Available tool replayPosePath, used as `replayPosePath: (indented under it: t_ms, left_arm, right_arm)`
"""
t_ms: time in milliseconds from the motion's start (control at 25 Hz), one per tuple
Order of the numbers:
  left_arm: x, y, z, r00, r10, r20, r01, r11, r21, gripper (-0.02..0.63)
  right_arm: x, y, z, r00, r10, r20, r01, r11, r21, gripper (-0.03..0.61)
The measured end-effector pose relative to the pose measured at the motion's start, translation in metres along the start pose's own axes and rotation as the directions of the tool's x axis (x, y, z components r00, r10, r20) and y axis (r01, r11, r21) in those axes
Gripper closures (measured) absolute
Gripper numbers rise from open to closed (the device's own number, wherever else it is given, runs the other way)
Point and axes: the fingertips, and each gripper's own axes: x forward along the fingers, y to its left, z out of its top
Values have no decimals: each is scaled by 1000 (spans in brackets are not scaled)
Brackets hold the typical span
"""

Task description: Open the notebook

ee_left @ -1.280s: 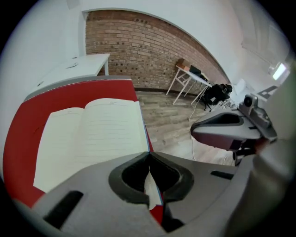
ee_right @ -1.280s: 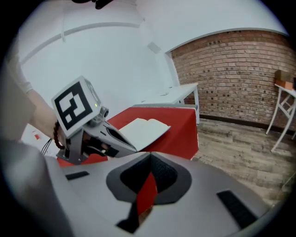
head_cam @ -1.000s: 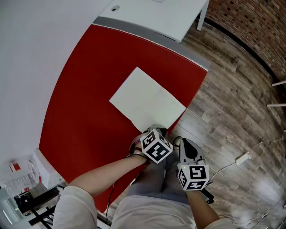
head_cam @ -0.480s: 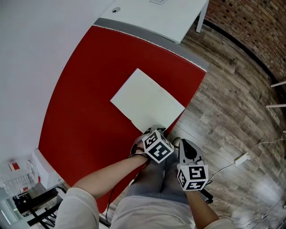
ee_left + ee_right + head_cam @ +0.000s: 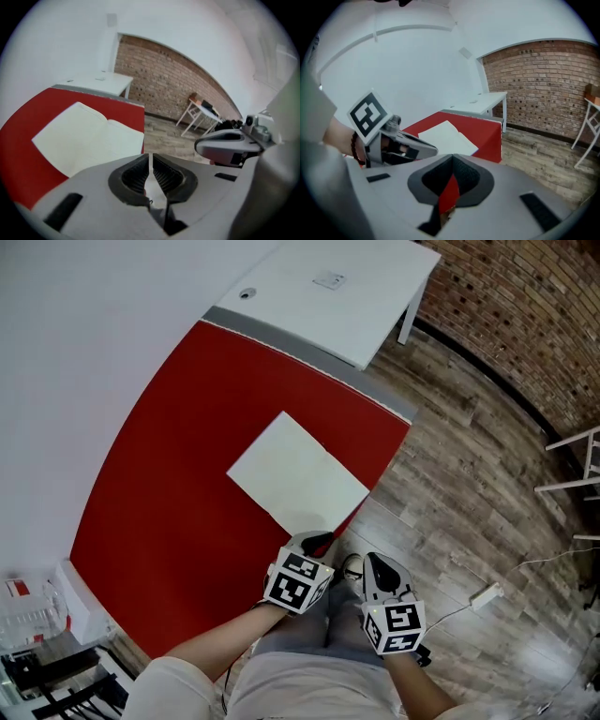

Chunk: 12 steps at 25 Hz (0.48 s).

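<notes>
The notebook (image 5: 298, 474) lies open on the red table (image 5: 169, 484), its white pages spread flat with a fold down the middle; it also shows in the left gripper view (image 5: 89, 136) and the right gripper view (image 5: 447, 136). My left gripper (image 5: 314, 542) hangs above the table's near edge, just short of the notebook's near corner and apart from it. Its jaws (image 5: 149, 159) are closing, a thin slit still between the tips and nothing in them. My right gripper (image 5: 373, 564) hovers beside it over the floor, its jaws (image 5: 452, 164) together and empty.
A white desk (image 5: 347, 287) butts against the table's far end. A brick wall (image 5: 525, 315) and wood floor (image 5: 450, 474) lie to the right, with a white frame (image 5: 574, 465) and a cable with a plug block (image 5: 486, 594). Shelving (image 5: 37, 643) stands at the lower left.
My left gripper has lifted and drawn back off the notebook's near corner. The right gripper has risen a little beside it. The notebook has stayed open and flat.
</notes>
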Motion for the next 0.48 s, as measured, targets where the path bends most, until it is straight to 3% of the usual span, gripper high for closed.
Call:
replayPosePath:
  t_ms: [80,200,360,480]
  left_arm:
    - [-36,-1,17,993,46,112,-39,997,-63,606]
    - [-91,-9,32,964,109,244,-83,990,-115,606]
    - [-148,-17,46,899,195,391,-170,981,-98,606]
    - [-171,-15,46,850,251,463,-207,968,-146,607]
  right_arm:
    - [-14,5,16,1000,10,7,-9,999,-33,572]
    - [-35,15,42,999,30,29,-28,997,-66,572]
    - [-49,39,77,994,80,74,-72,991,-111,572]
    - [-58,62,91,989,112,100,-97,985,-144,572]
